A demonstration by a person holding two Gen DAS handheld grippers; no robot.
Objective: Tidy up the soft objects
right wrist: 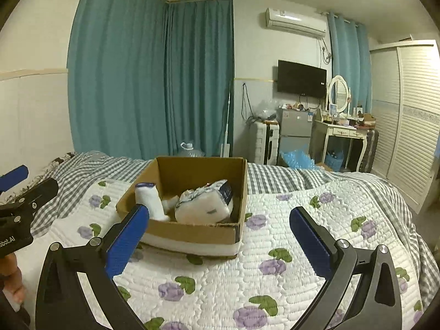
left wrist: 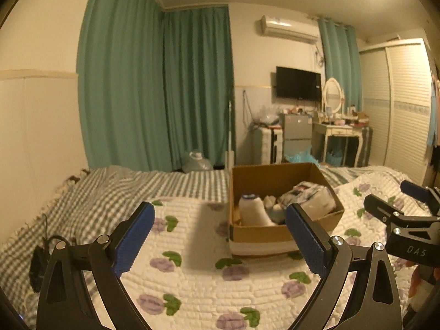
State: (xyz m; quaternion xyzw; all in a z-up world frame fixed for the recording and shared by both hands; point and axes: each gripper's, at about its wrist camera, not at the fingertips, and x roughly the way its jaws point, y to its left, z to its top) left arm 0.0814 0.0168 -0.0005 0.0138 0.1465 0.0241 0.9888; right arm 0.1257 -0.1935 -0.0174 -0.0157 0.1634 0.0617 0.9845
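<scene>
A white quilt scattered with purple flowers and green leaves lies near, over a grey-and-white checked blanket. The brown cardboard box holds a white sock. Teal curtains hang far behind.

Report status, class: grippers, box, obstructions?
Left hand-held gripper open, empty. Right hand-held gripper open, empty. Cardboard box on quilt holds sock and packs. Nothing blocking.

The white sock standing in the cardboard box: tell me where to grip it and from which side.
Grip the white sock near its cuff, the top end that stands above the cardboard box rim. Coming from above with the left gripper looks best: the sock sits in the box's left near corner, where the walls block a low sideways approach and the plastic pack crowds its right.
</scene>
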